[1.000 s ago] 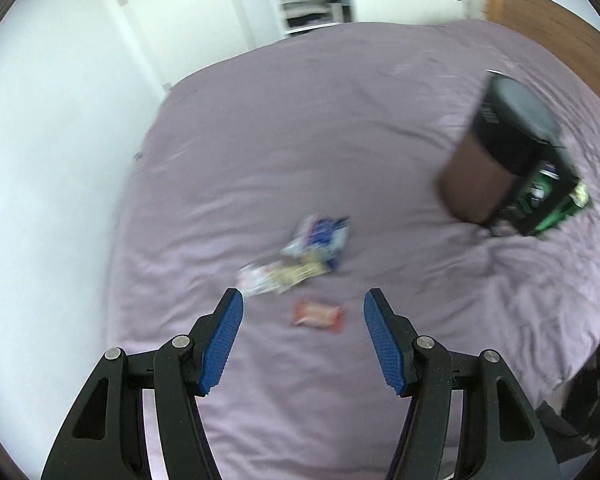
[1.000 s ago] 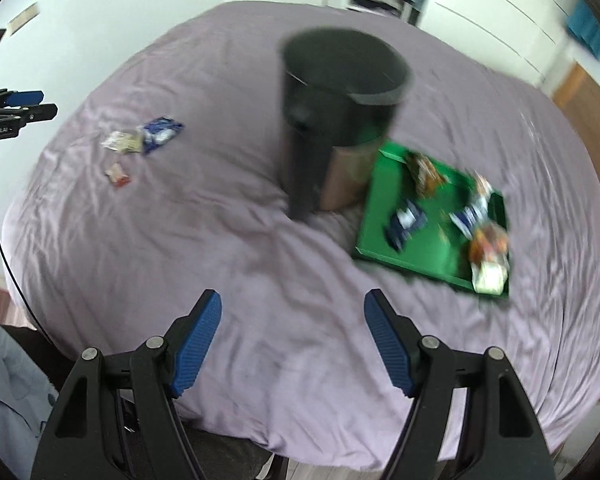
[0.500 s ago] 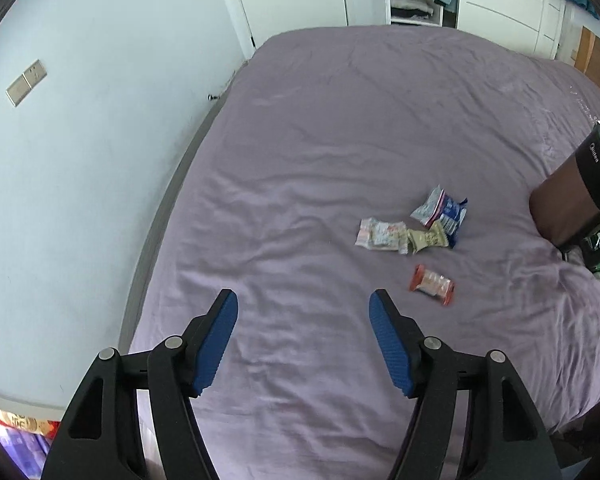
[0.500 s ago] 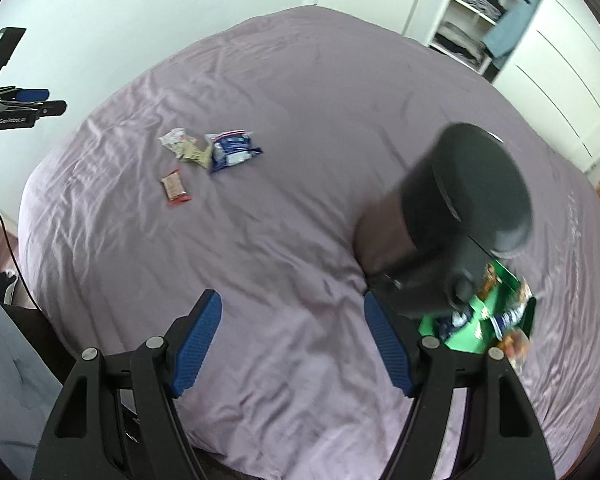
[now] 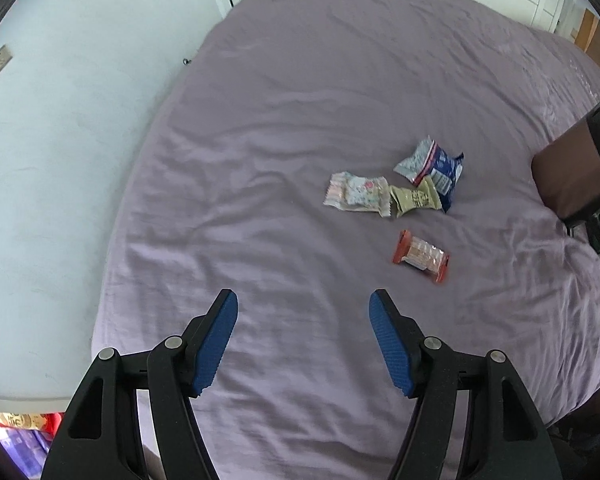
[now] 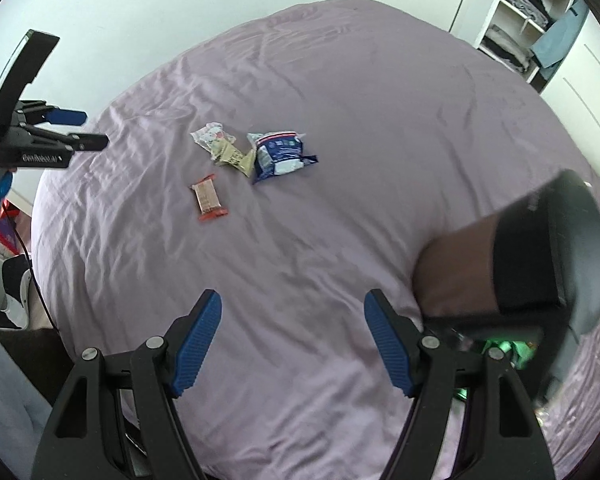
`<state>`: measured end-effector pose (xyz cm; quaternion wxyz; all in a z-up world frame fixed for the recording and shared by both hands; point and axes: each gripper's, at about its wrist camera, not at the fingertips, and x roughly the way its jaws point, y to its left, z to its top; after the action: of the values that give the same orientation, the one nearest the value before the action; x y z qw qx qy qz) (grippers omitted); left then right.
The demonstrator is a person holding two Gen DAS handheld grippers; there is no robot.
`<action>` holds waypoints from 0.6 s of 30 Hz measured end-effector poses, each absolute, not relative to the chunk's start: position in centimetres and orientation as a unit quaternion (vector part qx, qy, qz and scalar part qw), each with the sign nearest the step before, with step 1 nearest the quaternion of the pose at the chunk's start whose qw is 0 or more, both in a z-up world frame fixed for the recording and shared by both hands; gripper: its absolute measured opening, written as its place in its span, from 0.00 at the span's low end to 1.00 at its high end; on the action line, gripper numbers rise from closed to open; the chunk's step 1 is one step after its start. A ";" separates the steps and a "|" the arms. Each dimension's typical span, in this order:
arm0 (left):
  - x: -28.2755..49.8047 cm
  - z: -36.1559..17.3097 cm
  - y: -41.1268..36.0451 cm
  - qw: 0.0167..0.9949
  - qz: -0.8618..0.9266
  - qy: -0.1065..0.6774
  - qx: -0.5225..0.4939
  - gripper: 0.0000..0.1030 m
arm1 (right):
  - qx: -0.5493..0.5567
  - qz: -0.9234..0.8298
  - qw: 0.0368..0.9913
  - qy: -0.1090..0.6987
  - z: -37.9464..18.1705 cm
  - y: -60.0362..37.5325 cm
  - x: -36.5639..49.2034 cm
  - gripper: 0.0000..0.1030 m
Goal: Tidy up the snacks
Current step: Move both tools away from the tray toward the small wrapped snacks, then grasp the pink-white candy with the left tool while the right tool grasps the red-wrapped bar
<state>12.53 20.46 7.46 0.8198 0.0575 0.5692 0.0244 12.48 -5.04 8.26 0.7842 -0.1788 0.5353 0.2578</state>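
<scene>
Several snack packets lie on the purple bed sheet [image 5: 292, 92]: a red-ended bar [image 5: 421, 255], a pale pink packet [image 5: 357, 193], an olive packet [image 5: 414, 197] and a blue-white bag [image 5: 434, 165]. My left gripper [image 5: 303, 308] hovers open and empty, short of the bar and to its left. The right wrist view shows the same bar [image 6: 208, 199], olive packet [image 6: 232, 156] and blue bag [image 6: 278, 155] far ahead of my right gripper [image 6: 292, 310], which is open and empty. The left gripper [image 6: 82, 130] shows at that view's left edge.
A black and brown bin [image 6: 532, 256] stands on the bed at the right, close to my right gripper, with a green tray [image 6: 508, 350] partly hidden behind it. White wall [image 5: 60, 140] borders the bed's left side. Wardrobe shelves [image 6: 516, 28] stand beyond the bed.
Both views swung toward the loose packets. The left gripper dropped closer to the sheet and its jaws widened a little. The bin and tray slid to the right edge of both views.
</scene>
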 end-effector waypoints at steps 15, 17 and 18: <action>19.2 2.4 19.3 0.805 0.014 0.593 0.026 0.61 | -0.154 0.271 0.788 0.531 3.4 -0.5 18.8 0.83; 20.0 1.7 19.2 0.802 0.012 0.596 0.026 0.61 | -0.148 0.271 0.788 0.533 2.6 0.0 19.4 0.83; 20.4 1.4 19.2 0.801 0.011 0.598 0.025 0.61 | -0.145 0.271 0.788 0.533 2.2 0.1 19.7 0.83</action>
<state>20.44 19.24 1.36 0.8013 0.0246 0.5976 0.0108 19.66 0.10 2.21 0.7881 -0.1453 0.5334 0.2705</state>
